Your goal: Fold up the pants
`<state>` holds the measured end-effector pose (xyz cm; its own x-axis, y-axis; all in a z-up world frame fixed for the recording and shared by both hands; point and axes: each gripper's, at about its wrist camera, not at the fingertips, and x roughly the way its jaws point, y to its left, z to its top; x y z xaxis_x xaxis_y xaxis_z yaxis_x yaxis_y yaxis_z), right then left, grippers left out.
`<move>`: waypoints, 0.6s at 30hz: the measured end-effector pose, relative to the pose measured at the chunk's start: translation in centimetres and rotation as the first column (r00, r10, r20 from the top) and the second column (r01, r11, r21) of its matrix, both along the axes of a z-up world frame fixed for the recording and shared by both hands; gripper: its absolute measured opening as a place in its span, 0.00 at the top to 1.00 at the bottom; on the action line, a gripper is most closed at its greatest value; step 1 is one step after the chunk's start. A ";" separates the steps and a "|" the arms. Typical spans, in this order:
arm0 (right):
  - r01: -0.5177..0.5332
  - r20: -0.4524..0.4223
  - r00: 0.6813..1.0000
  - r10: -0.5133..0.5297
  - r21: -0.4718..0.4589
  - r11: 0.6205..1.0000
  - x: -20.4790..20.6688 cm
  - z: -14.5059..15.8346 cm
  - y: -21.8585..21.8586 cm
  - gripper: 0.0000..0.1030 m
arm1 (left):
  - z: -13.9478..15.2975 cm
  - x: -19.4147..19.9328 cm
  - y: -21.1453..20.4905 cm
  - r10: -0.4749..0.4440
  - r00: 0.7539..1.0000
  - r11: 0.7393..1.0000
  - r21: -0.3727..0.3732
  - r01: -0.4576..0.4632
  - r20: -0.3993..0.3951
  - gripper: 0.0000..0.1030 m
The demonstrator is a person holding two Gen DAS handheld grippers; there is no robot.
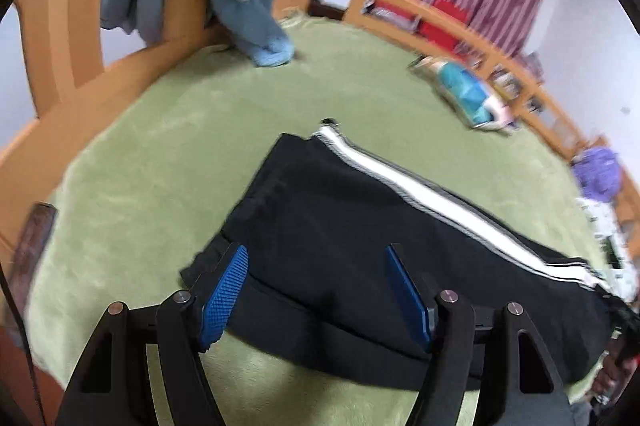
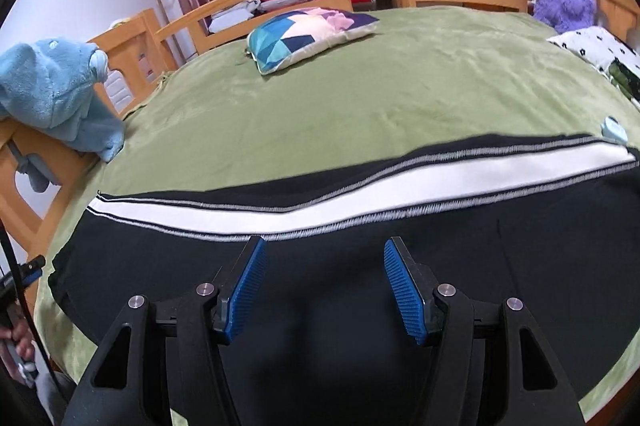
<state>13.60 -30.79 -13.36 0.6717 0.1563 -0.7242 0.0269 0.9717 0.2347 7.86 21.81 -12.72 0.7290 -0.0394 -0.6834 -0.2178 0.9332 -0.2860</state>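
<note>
Both grippers stand with jaws wide apart and hold nothing: the left gripper (image 1: 316, 290) hovers over one end of the pants (image 1: 360, 246), the right gripper (image 2: 324, 286) over their middle. The pants (image 2: 320, 266) lie flat on the green bed cover (image 2: 320, 98), long axis running crosswise to both sets of fingers (the white side stripe (image 2: 360, 194) marks the far long edge). Judged from this, the next fold turns on the near long edge, which lies under and just behind the blue pads (image 1: 226, 290), so each gripper would have to draw back and drop to reach it; the left is nearer an end.
</note>
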 end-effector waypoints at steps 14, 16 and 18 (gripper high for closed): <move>0.143 -0.081 0.987 -0.136 0.077 0.987 -4.8 -1.6 -0.6 0.40 | -6.1 4.5 2.3 0.110 0.987 0.985 -0.116 -0.124 -0.118 0.48; 0.160 -0.094 0.984 -0.151 0.095 0.983 -5.1 -2.0 -0.8 0.40 | -6.6 5.5 2.5 0.132 0.982 0.980 -0.131 -0.149 -0.132 0.63; 0.174 -0.108 0.981 -0.162 0.113 0.978 -5.3 -2.4 -0.8 0.40 | -6.5 5.8 2.8 0.145 0.980 0.975 -0.149 -0.164 -0.135 0.91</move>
<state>8.30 -31.61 -15.74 0.6226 0.1379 -0.7703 0.2156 0.9160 0.3382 13.68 24.57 -19.26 0.6457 -0.0482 -0.7620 -0.3984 0.8301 -0.3901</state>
